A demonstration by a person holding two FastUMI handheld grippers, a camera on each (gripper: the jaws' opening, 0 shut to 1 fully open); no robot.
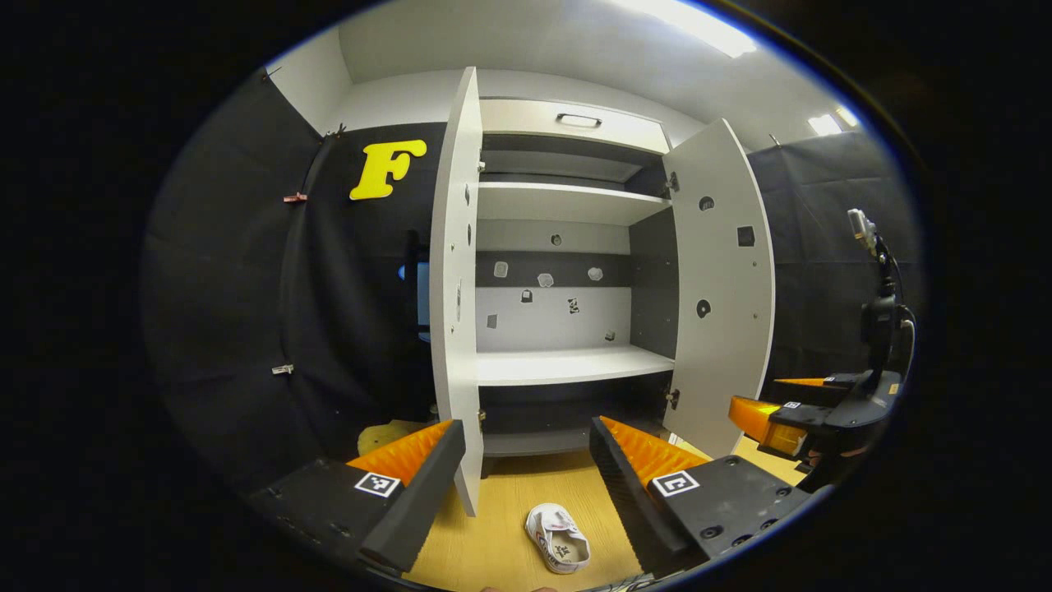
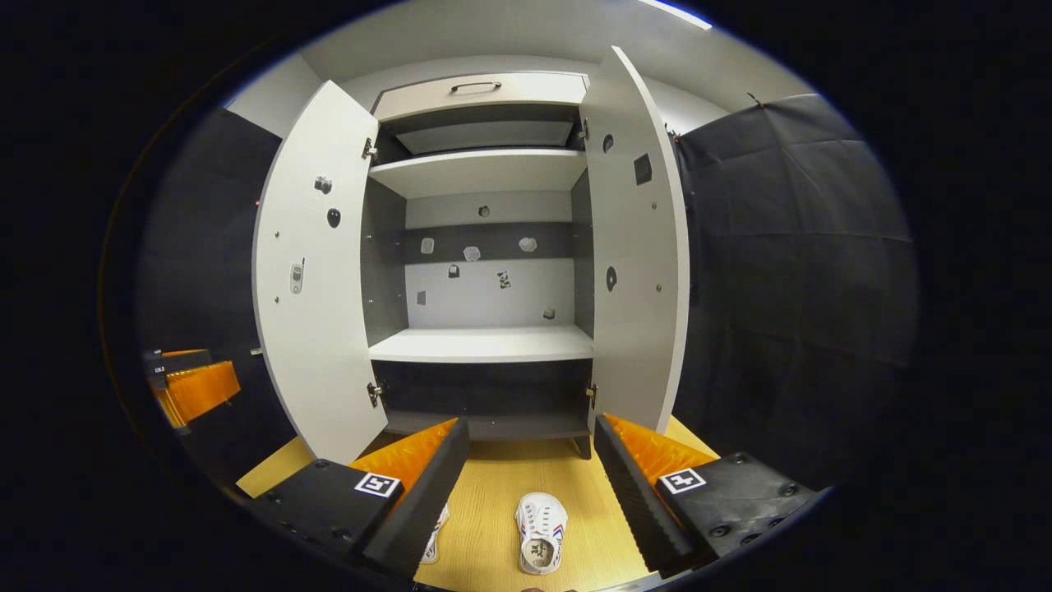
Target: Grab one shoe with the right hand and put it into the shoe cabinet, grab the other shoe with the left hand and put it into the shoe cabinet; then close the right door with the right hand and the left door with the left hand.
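The white shoe cabinet [image 1: 567, 364] stands ahead with both doors swung wide and its shelves bare. A white shoe [image 1: 557, 538] lies on the wooden floor below my left gripper [image 1: 526, 427], which is open and holds nothing. In the right gripper view a white shoe [image 2: 541, 530] lies between the fingers of my right gripper [image 2: 530, 423], also open and well above it. A second shoe [image 2: 436, 534] peeks out from behind the left finger. The cabinet's middle shelf [image 2: 485, 345] is straight ahead.
The left door [image 1: 456, 288] stands edge-on close in front, the right door [image 1: 723, 288] angled outward. The right gripper [image 1: 789, 419] hangs to the right; the left gripper [image 2: 193, 386] shows at the far left. A drawer with a handle [image 1: 578, 120] tops the cabinet. Black cloth walls flank it.
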